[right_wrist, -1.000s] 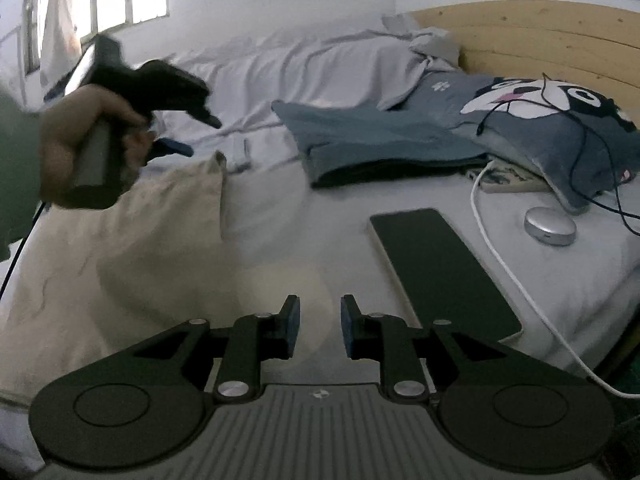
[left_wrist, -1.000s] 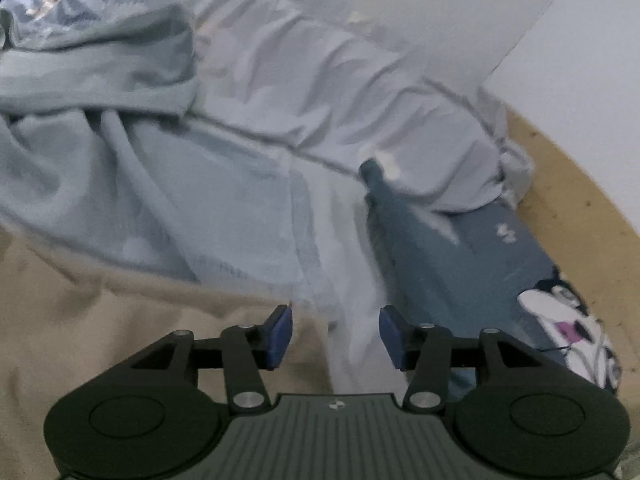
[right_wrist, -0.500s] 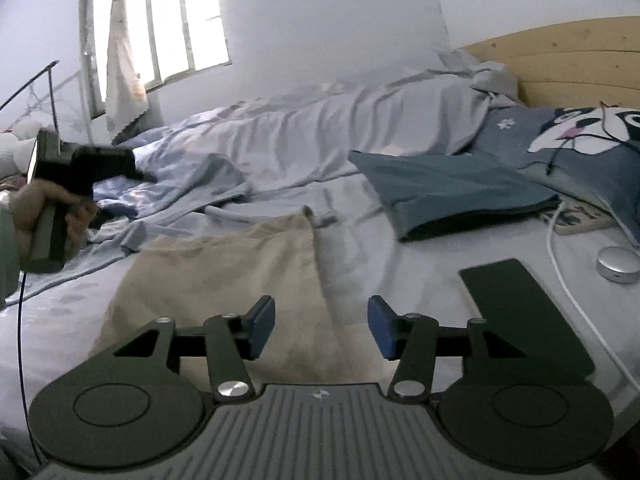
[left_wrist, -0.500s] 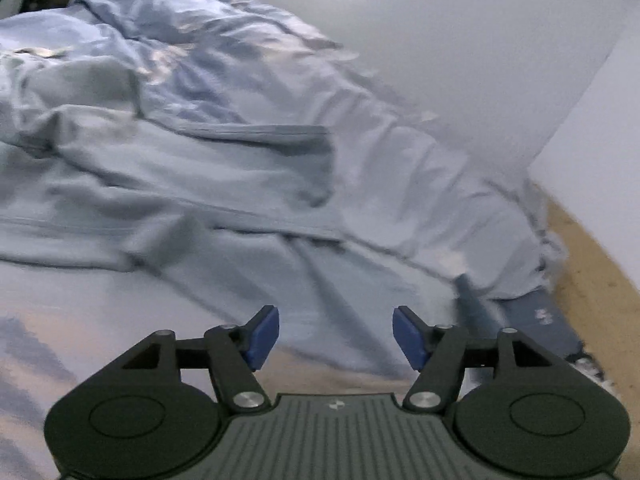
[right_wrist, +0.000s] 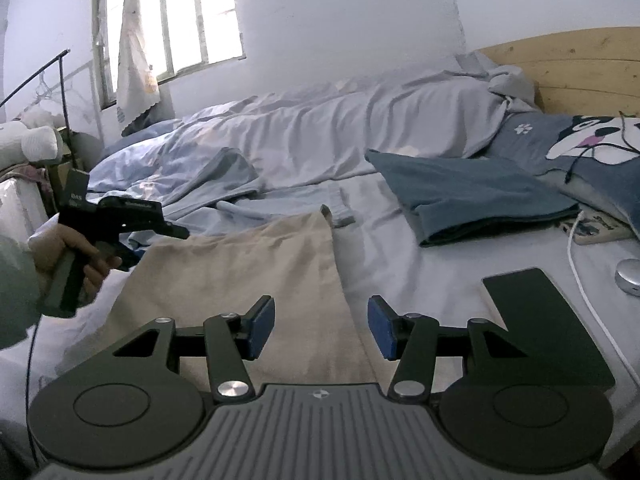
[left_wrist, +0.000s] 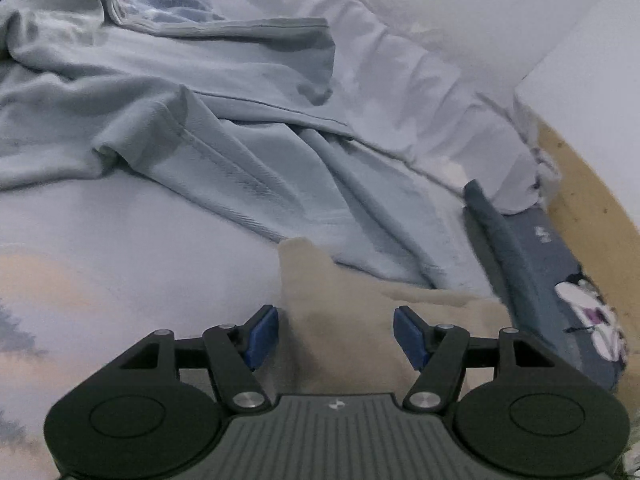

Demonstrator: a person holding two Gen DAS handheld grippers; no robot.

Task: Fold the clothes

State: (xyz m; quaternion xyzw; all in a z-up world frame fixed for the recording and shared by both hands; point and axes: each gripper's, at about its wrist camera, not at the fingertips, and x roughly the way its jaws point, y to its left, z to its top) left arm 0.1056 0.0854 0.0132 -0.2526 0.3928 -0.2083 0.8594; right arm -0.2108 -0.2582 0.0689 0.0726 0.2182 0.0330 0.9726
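Observation:
A beige garment point(right_wrist: 248, 264) lies flat on the bed in front of me. My right gripper point(right_wrist: 321, 330) hovers open over its near right edge, with nothing between the pads. A hand holds my left gripper point(right_wrist: 160, 246) at the garment's left side. In the left wrist view the left gripper point(left_wrist: 336, 336) is open just above a corner of the beige garment point(left_wrist: 340, 304), pads apart from the cloth. A crumpled light blue garment point(left_wrist: 200, 120) lies beyond that corner. A folded dark blue garment point(right_wrist: 472, 196) rests to the right.
A black tablet point(right_wrist: 536, 320), a white cable point(right_wrist: 580, 280) and a round silver object point(right_wrist: 628, 276) lie on the bed at the right. A cartoon pillow point(right_wrist: 592, 148) leans by the wooden headboard point(right_wrist: 580, 68). A rumpled duvet point(right_wrist: 320, 132) fills the far side.
The right gripper's jaws went from nearly shut to wide apart and its view tilted up. The left gripper swung left along the beige garment and sank, its jaws widening.

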